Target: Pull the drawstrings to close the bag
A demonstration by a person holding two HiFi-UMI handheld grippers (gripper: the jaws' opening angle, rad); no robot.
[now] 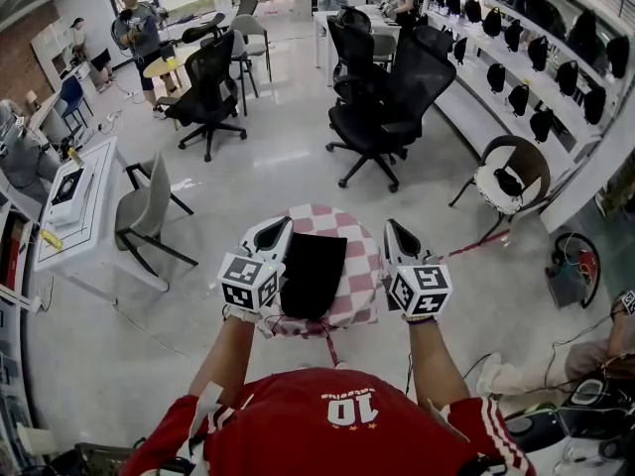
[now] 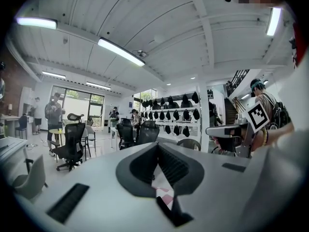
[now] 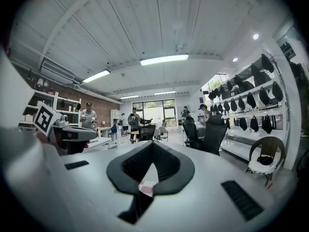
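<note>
Closure is complete on both sides. The left gripper [image 2: 157, 149] has its jaws together on a fold of pink-and-white checked cloth, and the right gripper [image 3: 153, 153] pinches a like scrap of the same cloth. Neither gripper view shows whether a cord is caught in the pinch along with the fabric.

In the head view the left gripper [image 1: 272, 230] and right gripper [image 1: 398, 232] flank the bag [image 1: 359, 258], one at each side of its mouth. They hold it in the air in front of the person, above the pale floor [image 1: 278, 167], with no counter under it.

A sound pull would probably draw the two grippers apart, evenly and level, so the channel gathers from both sides and the mouth does not skew. If only cloth is held, the mouth would likely stretch wider instead of cinching, so the hold on the cord is worth checking first.

The bag is soft, pink and white in a checkerboard. A wide dark panel [image 1: 313, 272] shows at its middle, which may be the open mouth or a lining; I cannot tell which. A red drawstring [image 1: 466, 247] trails off from the right side, and another strand [image 1: 330, 345] hangs below. The mouth looks ungathered.
</note>
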